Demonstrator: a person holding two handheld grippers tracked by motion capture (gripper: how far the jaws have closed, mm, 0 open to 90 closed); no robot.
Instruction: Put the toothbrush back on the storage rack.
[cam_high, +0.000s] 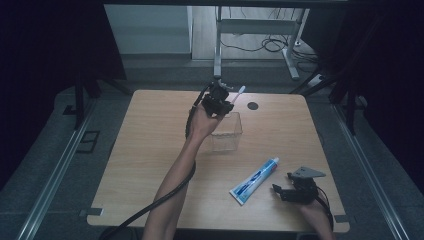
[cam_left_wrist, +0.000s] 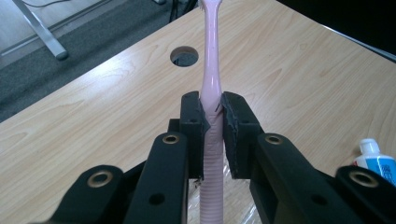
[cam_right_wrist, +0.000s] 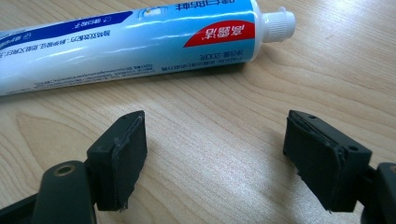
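My left gripper (cam_high: 225, 104) is raised over the far side of the table, shut on a pale pink toothbrush (cam_left_wrist: 211, 79) whose handle runs up between the pads; its head (cam_high: 241, 90) points toward the table's far edge. Just below it stands a clear plastic cup (cam_high: 227, 134). A blue and white toothpaste tube (cam_high: 255, 181) lies on the table at the near right, cap toward the far side. My right gripper (cam_high: 282, 191) rests open on the wood just right of the tube, jaws wide apart with nothing between them; the tube (cam_right_wrist: 130, 39) lies a short way ahead of the jaws.
The wooden table (cam_high: 150, 150) has a round cable hole (cam_high: 253, 105) near its far edge. A black cable (cam_high: 150, 205) trails from the left gripper along the forearm off the near edge. A metal desk frame (cam_high: 260, 35) stands on the floor beyond.
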